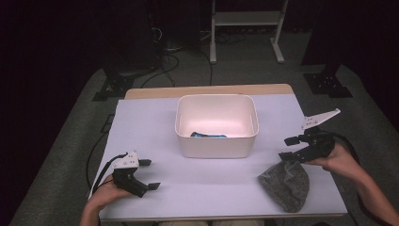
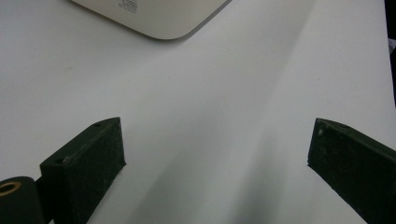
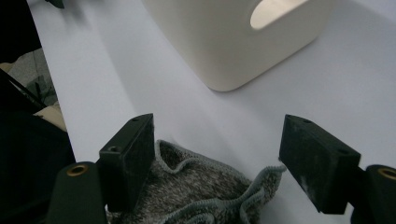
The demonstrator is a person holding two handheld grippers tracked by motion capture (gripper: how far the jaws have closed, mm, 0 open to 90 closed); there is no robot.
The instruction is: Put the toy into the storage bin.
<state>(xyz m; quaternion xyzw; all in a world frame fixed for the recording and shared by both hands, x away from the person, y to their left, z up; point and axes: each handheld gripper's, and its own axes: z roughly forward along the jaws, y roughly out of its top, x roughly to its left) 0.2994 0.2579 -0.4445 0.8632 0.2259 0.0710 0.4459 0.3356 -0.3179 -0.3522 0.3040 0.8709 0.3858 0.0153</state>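
Observation:
A grey knitted cloth (image 1: pixel 284 183) lies crumpled at the front right of the white table (image 1: pixel 155 127). My right gripper (image 1: pixel 286 148) hovers just over the cloth's far edge, open. In the right gripper view the knitted cloth (image 3: pixel 201 191) sits low between the two pads of the right gripper (image 3: pixel 217 140), which do not touch it. A white bin (image 1: pixel 216 148) stands mid-table with a blue thing (image 1: pixel 207 135) inside. My left gripper (image 1: pixel 150 174) rests at the front left, open, with nothing between the jaws of the left gripper (image 2: pixel 215 158).
The bin's side wall has a handle cutout (image 3: pixel 275 11) facing my right gripper. A corner of the bin (image 2: pixel 154 18) lies ahead of the left gripper. A white frame stand (image 1: pixel 247 28) and cables are on the floor beyond the table.

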